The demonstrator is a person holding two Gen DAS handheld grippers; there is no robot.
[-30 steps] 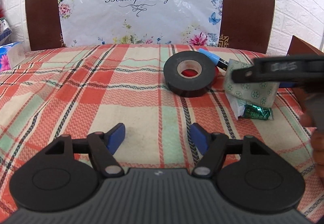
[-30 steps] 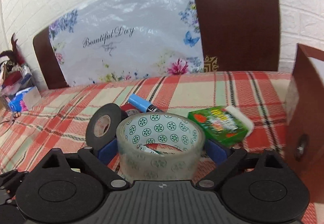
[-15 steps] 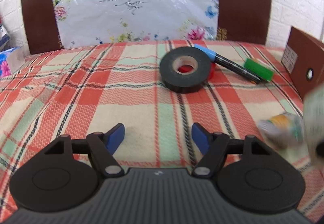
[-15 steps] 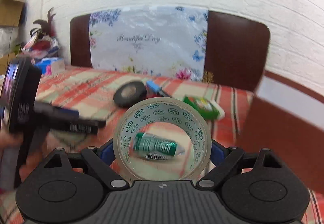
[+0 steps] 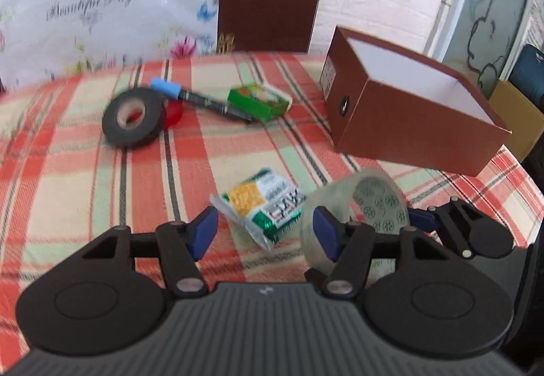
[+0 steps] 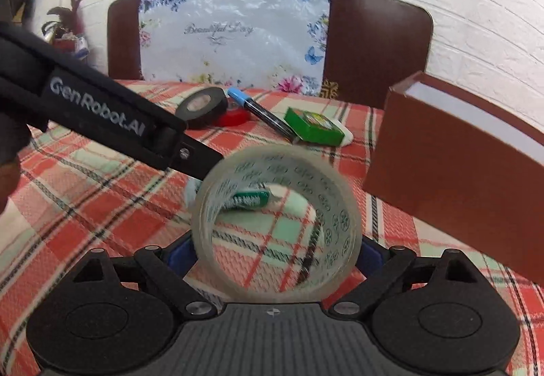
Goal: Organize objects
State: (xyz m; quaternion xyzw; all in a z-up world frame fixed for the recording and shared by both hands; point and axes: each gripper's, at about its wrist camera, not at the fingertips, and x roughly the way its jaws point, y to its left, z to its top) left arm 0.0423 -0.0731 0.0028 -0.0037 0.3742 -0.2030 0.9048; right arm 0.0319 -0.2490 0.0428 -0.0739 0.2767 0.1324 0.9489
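My right gripper [image 6: 275, 248] is shut on a clear tape roll [image 6: 276, 223] with a green flower print and holds it above the cloth, left of the open brown box [image 6: 452, 168]. The roll also shows in the left wrist view [image 5: 353, 206]. My left gripper [image 5: 265, 229] is open and empty, its jaws on either side of a green and yellow snack packet [image 5: 263, 204] that lies on the cloth. The left gripper's body [image 6: 102, 114] crosses the right wrist view.
A black tape roll [image 5: 132, 117] lies on a red one [image 5: 173, 112] at the back, with a blue-capped marker [image 5: 200, 100] and a green box [image 5: 260, 100] beside them. The brown box [image 5: 408, 114] stands at the right. The bed has a checked cloth [image 5: 68, 172].
The left gripper has swung right and forward until its jaws frame the snack packet. The right gripper with the clear tape roll has moved closer to the brown box.
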